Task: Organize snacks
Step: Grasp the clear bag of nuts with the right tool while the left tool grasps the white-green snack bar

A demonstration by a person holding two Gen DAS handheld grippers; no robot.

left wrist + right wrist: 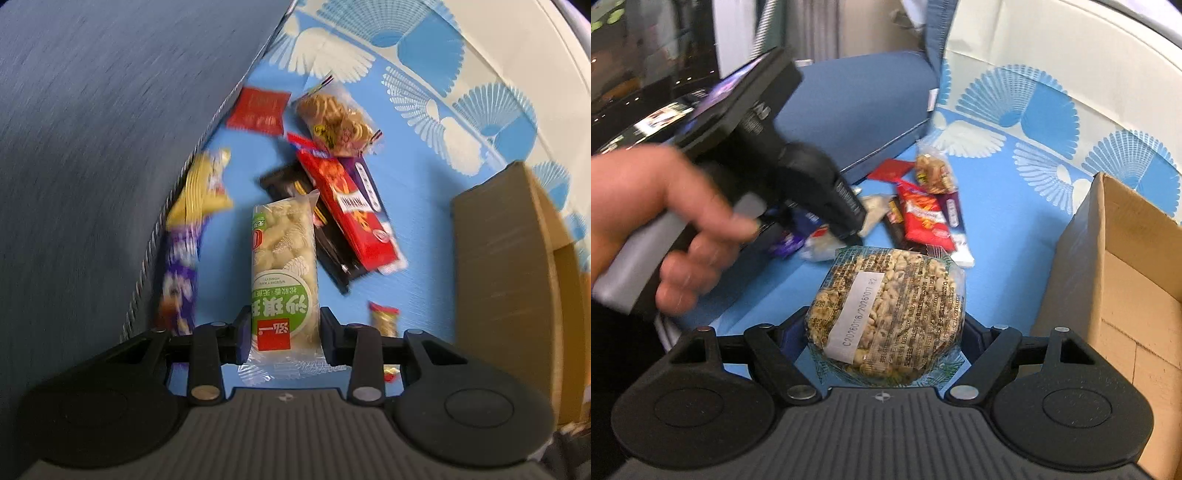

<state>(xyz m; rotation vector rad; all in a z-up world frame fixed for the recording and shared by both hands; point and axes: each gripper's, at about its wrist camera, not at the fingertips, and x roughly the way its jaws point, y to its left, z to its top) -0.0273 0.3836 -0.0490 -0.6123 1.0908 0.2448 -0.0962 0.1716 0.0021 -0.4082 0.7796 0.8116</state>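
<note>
Both wrist cameras are looking steeply down, close over the blue patterned cloth (pixel 424 206), sharing the snack pile (pixel 923 218) and cardboard box (pixel 1126 280).

I see open blue cloth (pixel 424 221) between the snack pile (pixel 343 206) and the cardboard box (pixel 506 280), while the dark cushion (pixel 92 166) walls off my left.

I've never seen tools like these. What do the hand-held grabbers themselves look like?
Each gripper is matte black plastic: a ribbed grey-black deck, two round caps, hinged link arms with silver rivets, and dark blue finger pads. The right wrist view shows the left gripper with a light grey handle in a bare hand.
</note>
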